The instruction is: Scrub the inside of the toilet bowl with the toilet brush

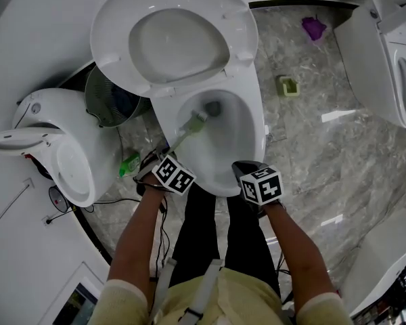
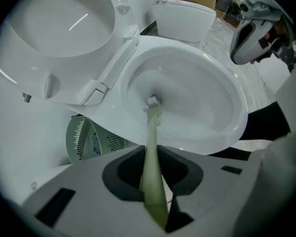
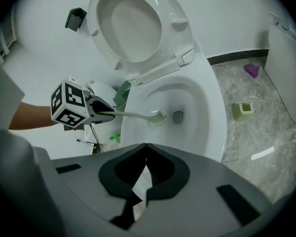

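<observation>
The white toilet bowl (image 1: 247, 131) stands in the middle with its lid and seat (image 1: 176, 36) raised. My left gripper (image 1: 168, 164) is shut on the pale green handle of the toilet brush (image 2: 152, 157). The brush head (image 1: 197, 120) rests against the bowl's inner left wall, near the drain (image 1: 213, 107). The right gripper view shows the brush (image 3: 138, 115) reaching from the left gripper (image 3: 96, 110) into the bowl. My right gripper (image 1: 254, 175) hovers at the bowl's front rim, and its jaws (image 3: 145, 144) meet at the tips with nothing between them.
A second toilet (image 1: 54, 141) stands close on the left and a third (image 1: 386, 59) at the right. A round grey bin (image 1: 111, 100) sits behind the bowl's left side. On the marble floor lie a green holder (image 1: 288, 85), a purple object (image 1: 314, 27), a green item (image 1: 128, 164) and cables.
</observation>
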A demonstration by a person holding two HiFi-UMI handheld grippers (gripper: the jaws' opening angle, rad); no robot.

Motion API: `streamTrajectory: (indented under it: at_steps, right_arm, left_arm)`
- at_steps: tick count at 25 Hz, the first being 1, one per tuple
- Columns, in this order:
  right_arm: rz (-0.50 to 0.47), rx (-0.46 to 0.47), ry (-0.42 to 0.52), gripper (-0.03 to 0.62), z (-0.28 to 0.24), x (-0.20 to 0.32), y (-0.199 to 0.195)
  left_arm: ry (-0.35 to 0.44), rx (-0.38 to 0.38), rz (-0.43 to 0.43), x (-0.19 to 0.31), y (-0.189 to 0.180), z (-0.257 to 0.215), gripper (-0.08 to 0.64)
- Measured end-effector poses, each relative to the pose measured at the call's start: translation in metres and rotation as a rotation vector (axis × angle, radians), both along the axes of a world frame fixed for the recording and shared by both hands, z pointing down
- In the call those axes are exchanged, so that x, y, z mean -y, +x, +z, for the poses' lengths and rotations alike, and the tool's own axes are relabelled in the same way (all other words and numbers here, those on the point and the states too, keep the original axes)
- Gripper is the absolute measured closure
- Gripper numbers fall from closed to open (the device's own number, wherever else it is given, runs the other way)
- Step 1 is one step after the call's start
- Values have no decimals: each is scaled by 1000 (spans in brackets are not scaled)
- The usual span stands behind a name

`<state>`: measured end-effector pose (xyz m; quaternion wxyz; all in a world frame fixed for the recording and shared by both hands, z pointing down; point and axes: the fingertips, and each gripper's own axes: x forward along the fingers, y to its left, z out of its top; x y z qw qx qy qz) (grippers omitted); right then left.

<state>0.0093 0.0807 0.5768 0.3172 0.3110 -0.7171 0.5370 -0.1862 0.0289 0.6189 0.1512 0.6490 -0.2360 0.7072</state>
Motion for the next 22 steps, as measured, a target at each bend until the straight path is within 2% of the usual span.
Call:
streamTrajectory:
  at_steps: [10,16,22]
  right_arm:
    - [44,8,-9,577,0,3,6]
    - [75,10,-14,577,2,2,14]
    - [118,7,-11,577,5,3,22]
  left_arm:
    - [96,-28,-99,39,3,-6,477]
    - [104,-93,-186,50,18,0,477]
    - [93,-137,-204,58,37,3,477]
